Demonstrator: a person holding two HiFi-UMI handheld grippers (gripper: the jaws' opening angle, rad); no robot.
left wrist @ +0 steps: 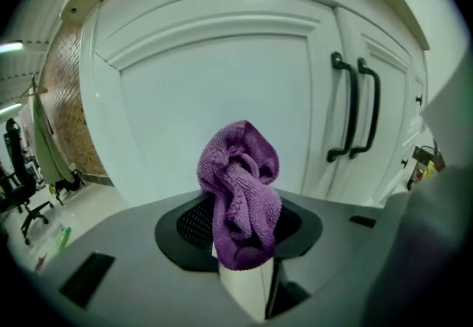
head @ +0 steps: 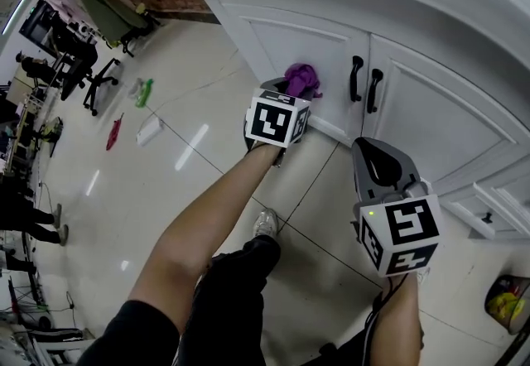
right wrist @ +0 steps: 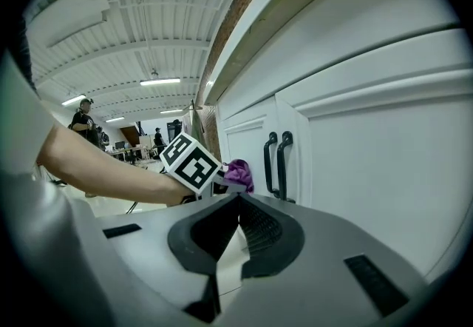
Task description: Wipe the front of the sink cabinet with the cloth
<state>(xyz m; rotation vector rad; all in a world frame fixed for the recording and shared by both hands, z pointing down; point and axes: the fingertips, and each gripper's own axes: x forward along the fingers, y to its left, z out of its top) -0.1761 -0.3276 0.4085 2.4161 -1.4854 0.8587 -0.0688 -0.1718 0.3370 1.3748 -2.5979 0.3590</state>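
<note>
Cloth, purple and bunched, is pinched in the left tongs, its free wad thrust at the left cabinet door, left of the black handles, seemingly to rub the panel. Right tongs, pressed together, empty, idle aside.

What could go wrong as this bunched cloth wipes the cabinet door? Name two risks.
1. The purple cloth sits as a small wad in the left gripper, so its jaws might scrape the white door.
2. Sweeping towards the black handles could snag the cloth and tug it free.
</note>
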